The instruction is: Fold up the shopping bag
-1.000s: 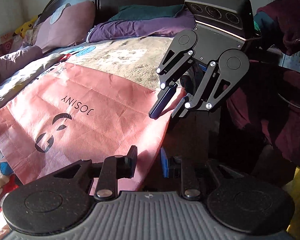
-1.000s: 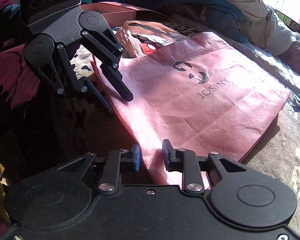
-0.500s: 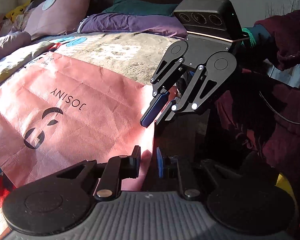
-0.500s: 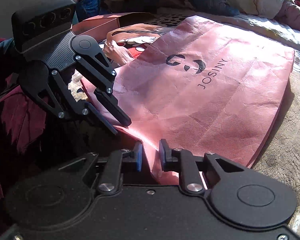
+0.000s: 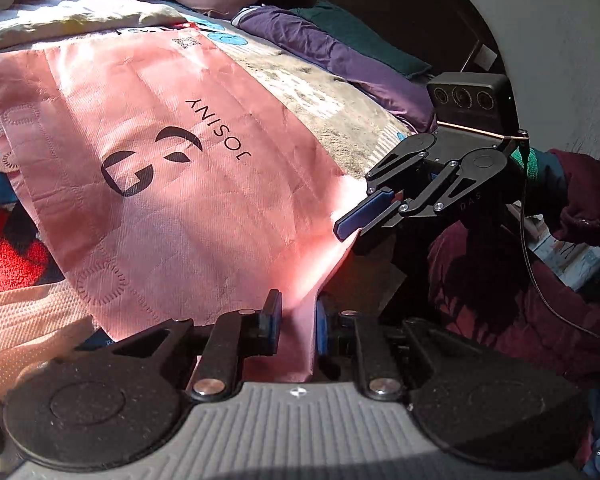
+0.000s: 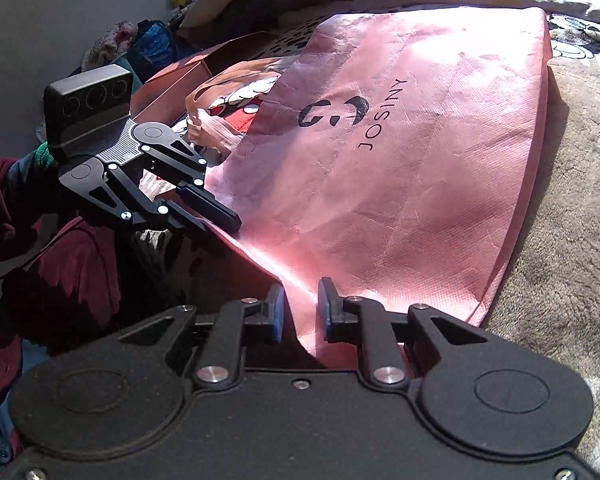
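Pink shopping bag [image 5: 172, 184] is lying flat on the bed [image 5: 340, 120], near edge lifting. Left gripper [image 5: 296, 320] and right gripper [image 6: 300, 308] are both pinching that near edge, w/ fabric between the pads. Bag's looking light, thin, floppy, prob. creasing easily. Best gripping at corners/hem, keeping the edge taut so it's not sagging.

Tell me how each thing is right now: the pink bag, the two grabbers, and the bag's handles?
Pink bag: spread flat on the bed, near edge lifted.
Left gripper: shut on the bag's edge.
Right gripper: shut on the same edge, further along.
Handle: loose, lying limp at the bag's far end.
Bed cover: rumpled under the bag.
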A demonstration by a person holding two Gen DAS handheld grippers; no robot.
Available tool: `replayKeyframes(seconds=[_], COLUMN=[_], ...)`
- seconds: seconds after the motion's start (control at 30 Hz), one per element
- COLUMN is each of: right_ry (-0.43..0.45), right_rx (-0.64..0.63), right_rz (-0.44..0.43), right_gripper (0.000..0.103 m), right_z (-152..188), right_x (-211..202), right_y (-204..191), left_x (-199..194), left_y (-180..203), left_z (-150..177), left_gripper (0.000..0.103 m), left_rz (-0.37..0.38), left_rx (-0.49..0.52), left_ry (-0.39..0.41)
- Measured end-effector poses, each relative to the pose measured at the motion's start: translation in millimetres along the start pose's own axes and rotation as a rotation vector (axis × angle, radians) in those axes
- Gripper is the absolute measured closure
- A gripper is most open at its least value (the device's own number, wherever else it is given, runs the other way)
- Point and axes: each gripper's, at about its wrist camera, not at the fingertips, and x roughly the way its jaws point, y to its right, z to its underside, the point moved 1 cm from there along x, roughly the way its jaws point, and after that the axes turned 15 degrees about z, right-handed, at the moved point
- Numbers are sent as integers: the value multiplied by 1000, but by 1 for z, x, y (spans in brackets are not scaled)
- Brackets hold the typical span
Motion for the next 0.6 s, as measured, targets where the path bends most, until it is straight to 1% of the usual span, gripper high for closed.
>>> replayKeyframes(seconds=[0.13, 0.27, 0.4, 0.6], right_ry=[4, 15, 39, 86], right_rx=[81, 122, 146, 157], right_rz=[-48, -58, -39, 22], right_gripper=[87, 87, 86, 86], right_z=[5, 9, 11, 16], right_x=[-5, -14, -22, -26], right_y=[15, 24, 31, 32], left_x=[-5, -7, -10, -11], left_y=[-13, -17, -20, -19], left_z=[8, 11, 16, 25], left_gripper=[87, 87, 87, 86], left_rz=[40, 48, 49, 49], left_rx=[-124, -192, -249, -328], left_ry=[62, 84, 105, 174])
